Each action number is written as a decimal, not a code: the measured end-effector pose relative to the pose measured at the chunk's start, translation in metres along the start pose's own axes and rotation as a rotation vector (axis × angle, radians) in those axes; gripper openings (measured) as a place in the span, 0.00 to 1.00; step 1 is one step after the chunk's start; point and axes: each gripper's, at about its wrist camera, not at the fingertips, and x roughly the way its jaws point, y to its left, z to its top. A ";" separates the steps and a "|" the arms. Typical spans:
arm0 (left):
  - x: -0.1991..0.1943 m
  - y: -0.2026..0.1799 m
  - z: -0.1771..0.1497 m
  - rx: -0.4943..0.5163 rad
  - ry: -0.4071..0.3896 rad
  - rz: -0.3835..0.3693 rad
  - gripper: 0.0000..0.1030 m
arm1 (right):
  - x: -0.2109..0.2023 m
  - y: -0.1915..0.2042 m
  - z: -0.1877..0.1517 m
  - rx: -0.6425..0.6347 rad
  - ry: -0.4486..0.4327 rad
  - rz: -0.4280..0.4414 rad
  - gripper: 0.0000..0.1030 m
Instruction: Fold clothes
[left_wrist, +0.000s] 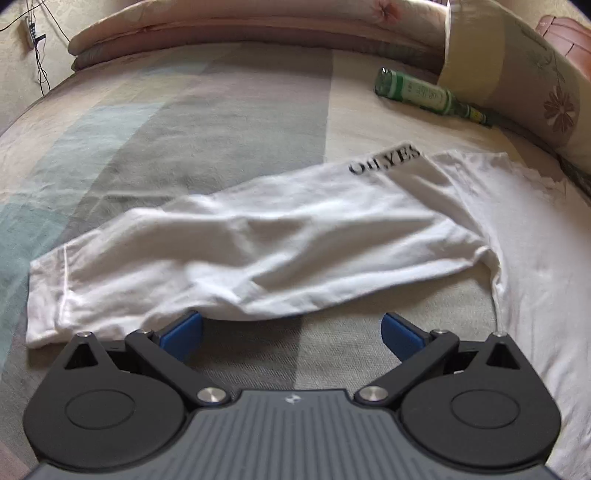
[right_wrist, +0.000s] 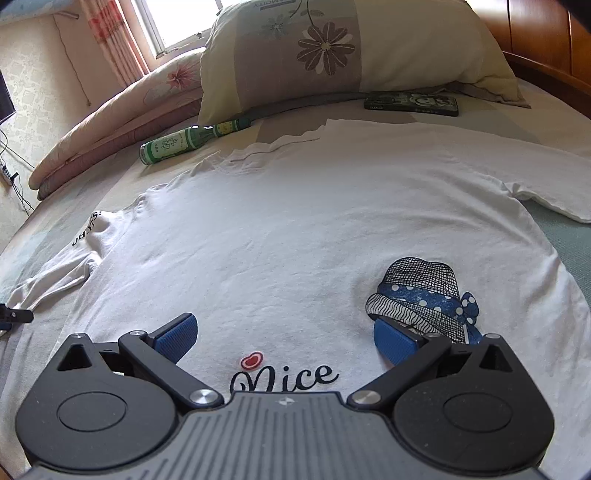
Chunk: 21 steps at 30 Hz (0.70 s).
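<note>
Between the spread blue pads of the left gripper (left_wrist: 291, 332) lies the near hem of a long white sleeve (left_wrist: 236, 251); its jaws stand wide and released, with nothing pinched, though the left pad looks tucked just under the cloth edge. Over on the other side, the right gripper (right_wrist: 286, 339) hangs with its jaws just as wide, empty, above the chest of the white T-shirt (right_wrist: 295, 229), close over the "Nice" lettering (right_wrist: 284, 378) and beside the printed hat (right_wrist: 424, 299).

Spread out from there, the shirt lies print-up and mostly flat on the bed (left_wrist: 166, 129), its left-side sleeve crumpled outward and the far sleeve (right_wrist: 546, 199) stretched toward the bed's edge. A green bottle (right_wrist: 181, 144) lies just beyond the shirt near a flowered pillow (right_wrist: 332, 48), and a dark phone-like object (right_wrist: 412, 102) rests by the collar end.

Folding seems barely begun: the sleeve is the step in hand. Next, I judge, the left jaws must close on the sleeve's edge and carry it inward across the body, while the right steadies the chest cloth.
</note>
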 end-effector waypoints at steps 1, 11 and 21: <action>-0.002 0.008 0.006 -0.019 -0.033 0.000 0.99 | -0.003 0.003 0.000 -0.002 -0.023 0.003 1.00; 0.020 0.075 -0.009 -0.113 -0.015 0.099 0.99 | 0.016 0.070 0.046 -0.114 -0.132 0.043 1.00; 0.009 0.077 0.012 -0.088 -0.028 0.071 0.99 | 0.047 0.061 0.019 -0.113 -0.054 0.050 1.00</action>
